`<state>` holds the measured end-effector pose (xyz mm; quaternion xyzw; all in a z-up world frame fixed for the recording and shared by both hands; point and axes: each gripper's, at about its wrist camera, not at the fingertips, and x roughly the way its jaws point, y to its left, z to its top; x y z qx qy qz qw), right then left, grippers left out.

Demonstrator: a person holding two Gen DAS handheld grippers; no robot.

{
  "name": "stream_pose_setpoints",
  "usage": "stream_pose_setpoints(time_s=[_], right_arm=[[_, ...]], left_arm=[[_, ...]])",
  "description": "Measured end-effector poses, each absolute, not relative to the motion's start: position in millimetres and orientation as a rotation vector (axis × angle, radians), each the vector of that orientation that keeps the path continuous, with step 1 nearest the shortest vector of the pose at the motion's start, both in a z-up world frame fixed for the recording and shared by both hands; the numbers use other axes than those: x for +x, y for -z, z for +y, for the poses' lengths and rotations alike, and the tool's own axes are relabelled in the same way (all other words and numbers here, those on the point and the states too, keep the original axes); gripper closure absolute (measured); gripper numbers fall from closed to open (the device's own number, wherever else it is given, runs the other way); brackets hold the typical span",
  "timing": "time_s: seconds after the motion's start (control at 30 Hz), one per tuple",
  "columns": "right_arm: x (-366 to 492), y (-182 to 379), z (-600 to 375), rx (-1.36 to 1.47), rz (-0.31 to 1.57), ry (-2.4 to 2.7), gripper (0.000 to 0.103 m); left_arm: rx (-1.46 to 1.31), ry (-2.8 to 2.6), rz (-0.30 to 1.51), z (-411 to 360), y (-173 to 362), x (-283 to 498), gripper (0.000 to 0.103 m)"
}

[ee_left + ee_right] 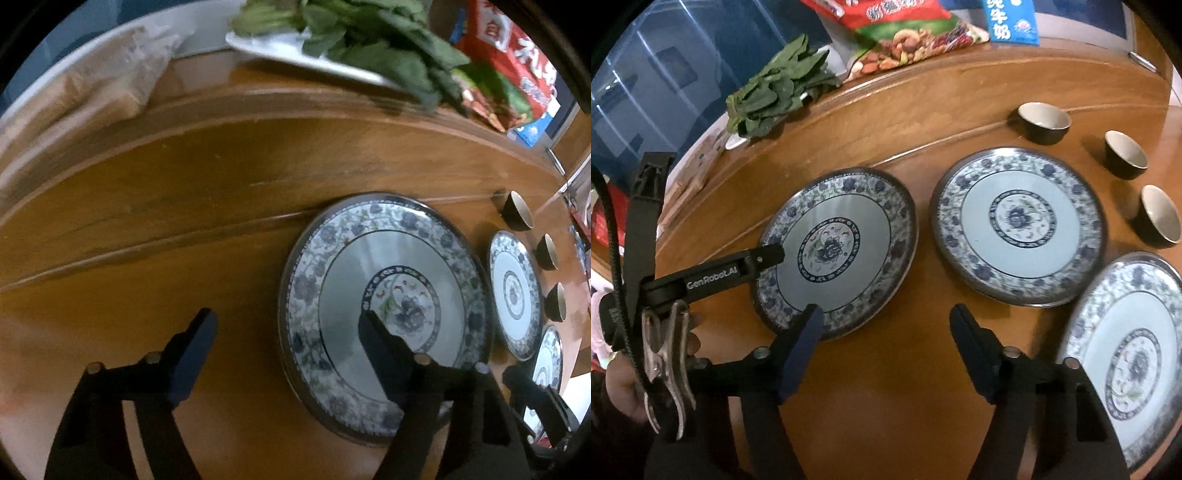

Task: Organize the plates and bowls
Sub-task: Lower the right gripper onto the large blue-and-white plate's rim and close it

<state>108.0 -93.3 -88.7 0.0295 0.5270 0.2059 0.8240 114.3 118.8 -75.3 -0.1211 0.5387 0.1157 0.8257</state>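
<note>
Left wrist view: left gripper jaws apart, empty, straddling left rim of nearest plate, likely lining up for rim grasp. Right wrist view: right gripper jaws apart, empty, above bare table between plates; three bowls well beyond.

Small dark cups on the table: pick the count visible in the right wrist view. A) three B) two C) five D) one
A: three cups stand in a row beside the patterned plates, all upright and empty.
</note>
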Motion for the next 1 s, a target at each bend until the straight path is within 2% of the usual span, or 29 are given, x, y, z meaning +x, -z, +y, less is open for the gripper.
stream_pose_setpoints(time_s=[0.13, 0.33, 0.7, 1.0], right_arm=[[115.1, 97.5, -86.3, 0.051, 1.131, -0.442, 0.044], [124.8, 107.9, -78.1, 0.029, 1.138, -0.441, 0.050], [144.6, 114.8, -60.7, 0.008, 1.094, -0.455, 0.052], [163.3, 118.2, -48.2, 0.010, 1.073, -0.439, 0.058]], left_arm=[[-0.239, -0.239, 1.144, 120.5, 80.1, 122.7, 0.028], [-0.224, -0.215, 1.122, 117.8, 84.7, 128.1, 0.029], [-0.182, -0.147, 1.084, 102.9, 90.6, 144.1, 0.029], [-0.140, -0.088, 1.060, 79.2, 95.7, 146.0, 0.032]])
